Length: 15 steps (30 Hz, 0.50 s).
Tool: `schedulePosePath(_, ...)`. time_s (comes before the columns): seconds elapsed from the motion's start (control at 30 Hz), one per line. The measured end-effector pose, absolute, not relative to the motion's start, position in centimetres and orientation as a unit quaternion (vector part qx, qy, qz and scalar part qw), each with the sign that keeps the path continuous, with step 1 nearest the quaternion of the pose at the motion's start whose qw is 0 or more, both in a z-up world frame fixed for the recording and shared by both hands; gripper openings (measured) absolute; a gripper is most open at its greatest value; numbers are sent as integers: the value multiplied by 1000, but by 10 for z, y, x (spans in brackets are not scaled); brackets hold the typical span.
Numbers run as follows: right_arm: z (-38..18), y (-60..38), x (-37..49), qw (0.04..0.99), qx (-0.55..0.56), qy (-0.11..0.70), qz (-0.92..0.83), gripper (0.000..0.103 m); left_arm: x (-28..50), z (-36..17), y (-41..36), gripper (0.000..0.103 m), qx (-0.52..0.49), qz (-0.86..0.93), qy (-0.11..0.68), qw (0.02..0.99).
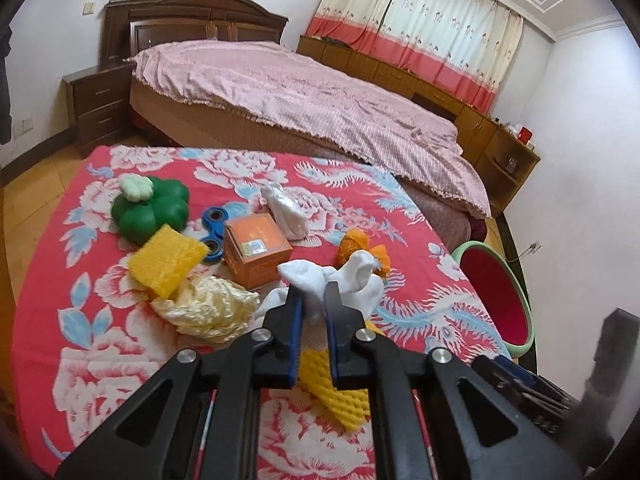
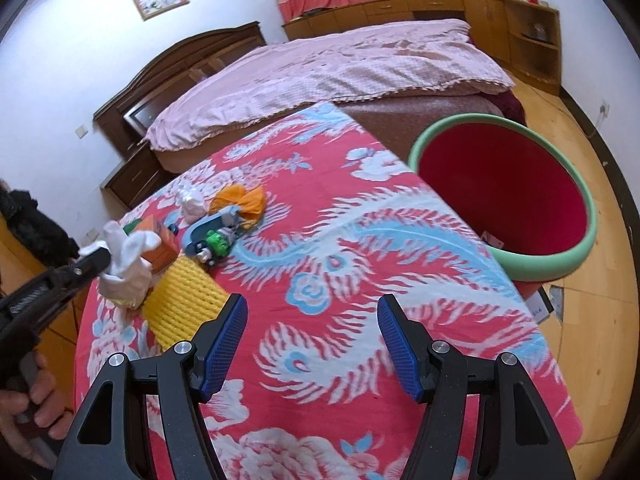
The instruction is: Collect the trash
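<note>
Left tongs (image 1: 314, 304) pinch the white tissue wad (image 1: 340, 280); your right tongs (image 2: 312, 340) hang spread, empty. Bin (image 2: 560, 264) at 2 o'clock looks nearly empty, so most trash remains on the tabletop (image 2: 360, 220).

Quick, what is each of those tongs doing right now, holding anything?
Left tongs: closed on a crumpled white tissue.
Right tongs: open, nothing between them, above the red floral cloth.

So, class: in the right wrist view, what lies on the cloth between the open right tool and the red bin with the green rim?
Nothing: from the right tool to the bin, only bare floral cloth shows in the right wrist view.
</note>
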State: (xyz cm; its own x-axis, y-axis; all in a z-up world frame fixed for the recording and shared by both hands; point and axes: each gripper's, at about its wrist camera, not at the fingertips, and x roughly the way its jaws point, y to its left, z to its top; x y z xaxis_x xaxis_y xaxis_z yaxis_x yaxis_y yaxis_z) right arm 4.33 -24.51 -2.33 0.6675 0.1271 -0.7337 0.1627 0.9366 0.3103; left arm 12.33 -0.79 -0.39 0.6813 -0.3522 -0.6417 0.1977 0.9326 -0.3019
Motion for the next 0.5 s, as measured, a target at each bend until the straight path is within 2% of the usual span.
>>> schedulePosePath(0.5,-38,-179,76,891,129,430,65,69,97,-9,55,9,-118,-74,368,919)
